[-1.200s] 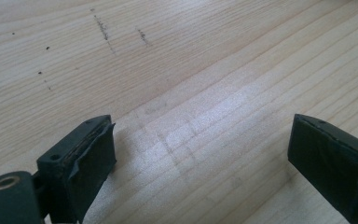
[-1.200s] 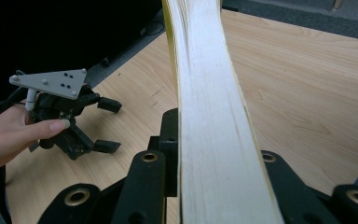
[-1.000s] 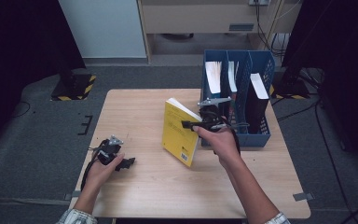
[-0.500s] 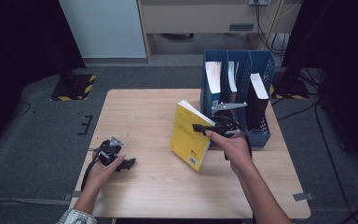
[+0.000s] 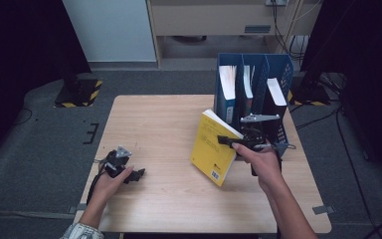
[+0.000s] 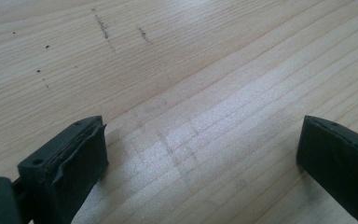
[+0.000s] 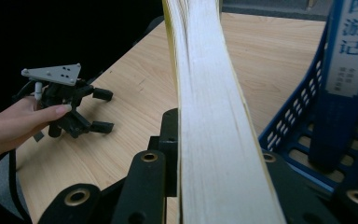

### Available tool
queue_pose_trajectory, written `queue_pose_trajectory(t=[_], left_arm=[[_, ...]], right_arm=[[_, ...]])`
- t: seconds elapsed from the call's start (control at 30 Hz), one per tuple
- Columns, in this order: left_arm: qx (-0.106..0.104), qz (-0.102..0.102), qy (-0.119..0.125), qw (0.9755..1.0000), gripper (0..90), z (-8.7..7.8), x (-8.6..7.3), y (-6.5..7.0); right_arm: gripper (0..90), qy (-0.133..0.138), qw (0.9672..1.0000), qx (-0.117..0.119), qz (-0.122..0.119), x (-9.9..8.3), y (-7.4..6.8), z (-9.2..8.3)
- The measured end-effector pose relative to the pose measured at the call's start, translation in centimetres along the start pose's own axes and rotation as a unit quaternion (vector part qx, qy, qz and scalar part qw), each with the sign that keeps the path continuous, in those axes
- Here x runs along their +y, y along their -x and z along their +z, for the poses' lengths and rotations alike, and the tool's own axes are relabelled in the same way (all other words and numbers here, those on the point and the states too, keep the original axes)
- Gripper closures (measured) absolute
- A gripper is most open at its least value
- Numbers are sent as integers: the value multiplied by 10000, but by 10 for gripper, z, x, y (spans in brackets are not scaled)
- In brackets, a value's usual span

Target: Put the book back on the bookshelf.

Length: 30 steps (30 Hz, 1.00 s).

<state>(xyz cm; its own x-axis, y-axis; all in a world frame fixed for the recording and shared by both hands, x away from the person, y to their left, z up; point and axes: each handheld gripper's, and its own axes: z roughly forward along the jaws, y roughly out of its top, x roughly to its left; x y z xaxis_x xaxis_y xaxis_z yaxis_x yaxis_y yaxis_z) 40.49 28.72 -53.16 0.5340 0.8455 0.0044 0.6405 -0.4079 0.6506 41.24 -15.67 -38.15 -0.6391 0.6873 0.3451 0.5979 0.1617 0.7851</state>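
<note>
A thick yellow book (image 5: pixel 211 152) stands tilted on its lower corner on the wooden table (image 5: pixel 154 124), just left of the blue file rack (image 5: pixel 280 67). My right gripper (image 5: pixel 229 141) is shut on the book's upper edge; the page block (image 7: pixel 209 116) rises between its jaws in the right gripper view. At the front left, my left gripper (image 5: pixel 137 174) lies low on the table in a hand. Its jaws have just been opening and stand wide apart over bare wood (image 6: pixel 200 158), with nothing between them. The right gripper view shows the left gripper (image 7: pixel 100 109) too.
The rack has three slots, with a book in each, among them a white-edged book (image 5: pixel 227 79) and a dark blue book (image 7: pixel 349 46) with Chinese characters. Dark floor surrounds the table; yellow-black striped stand bases (image 5: pixel 79 94) sit behind it.
My right gripper has carried the yellow book to the right, closer to the blue rack. The left hand has stayed where it was.
</note>
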Motion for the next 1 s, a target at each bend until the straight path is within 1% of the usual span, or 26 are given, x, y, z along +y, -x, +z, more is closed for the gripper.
queue_pose_trajectory(t=[0.3, 0.43, 0.73, 0.93, 0.97, 1.0], left_arm=[[-23, -9, 53, 10000, 0, 1, -1, 0], [-25, -7, 137, 9999, 0, 1, -3, 1], [-28, -2, 174, 9998, 0, 1, -4, 1], [-28, -4, 178, 9998, 0, 2, -4, 1], [-28, -1, 179, 9998, 0, 2, -4, 1], [-28, -1, 179, 9998, 0, 2, -4, 1]], right_arm=[[750, 80, 9999, -8, 99, -6, 7, -14], [750, 92, 9998, -68, 144, -11, 11, -22], [750, 123, 9996, -98, 218, -19, 16, -36], [750, 176, 9995, -123, 247, -18, 17, -43], [750, 236, 9993, -117, 279, -16, 18, -47], [750, 236, 9993, -117, 279, -16, 18, -47]])
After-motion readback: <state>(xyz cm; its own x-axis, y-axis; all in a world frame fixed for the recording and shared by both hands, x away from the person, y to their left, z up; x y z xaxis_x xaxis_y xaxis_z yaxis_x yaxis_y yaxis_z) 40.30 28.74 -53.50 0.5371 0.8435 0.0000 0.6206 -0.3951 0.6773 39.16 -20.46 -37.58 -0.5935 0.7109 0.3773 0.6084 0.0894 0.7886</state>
